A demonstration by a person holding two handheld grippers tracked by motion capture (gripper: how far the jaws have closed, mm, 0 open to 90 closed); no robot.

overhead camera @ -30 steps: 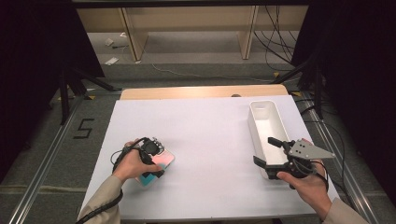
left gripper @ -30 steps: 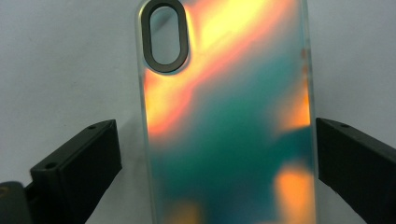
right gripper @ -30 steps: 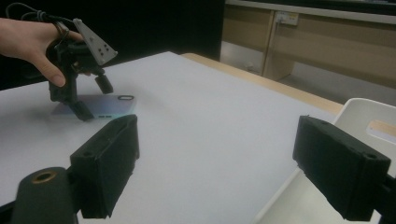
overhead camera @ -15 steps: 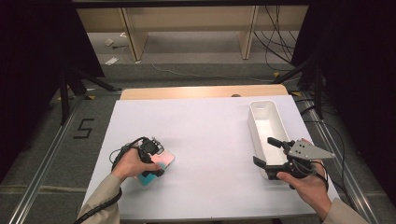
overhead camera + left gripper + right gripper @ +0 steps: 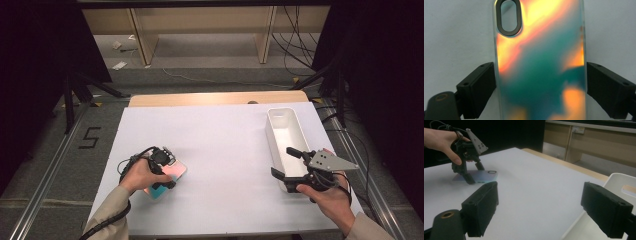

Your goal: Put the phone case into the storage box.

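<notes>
Phone case (image 5: pixel 540 62): lay flat on the white table cover (image 5: pixel 225 150), near the left front of the table; iridescent orange and teal back up, oval camera cutout at its far end in the left gripper view.
Left gripper (image 5: pixel 161 167): stood over the case, pointing down at it. In the left gripper view both black jaws flanked the case's long edges, one on each side, the left jaw looking in contact with the edge, the right one at or just beside it.
Left gripper grip: jaws closed in on the case; whether they actually clamped it, cannot tell from these pictures.
Left hand (image 5: pixel 140 175): wrapped around the gripper body from the near side, sleeve entering from the bottom edge.
Right gripper (image 5: pixel 292 165): held above the near end of the white bin (image 5: pixel 280 117), jaws spread wide apart with nothing between them.
Right gripper view: its two jaws framed bare table cover; the bin's rim sat at lower right, the left gripper and case well apart at upper left.
White bin: long, narrow, at the right side of the table, its long axis running away from the person.
Change since one second earlier: left gripper and case were in much the same spot; right gripper sat at the same place over the bin's near end. No clear shift noted.
</notes>
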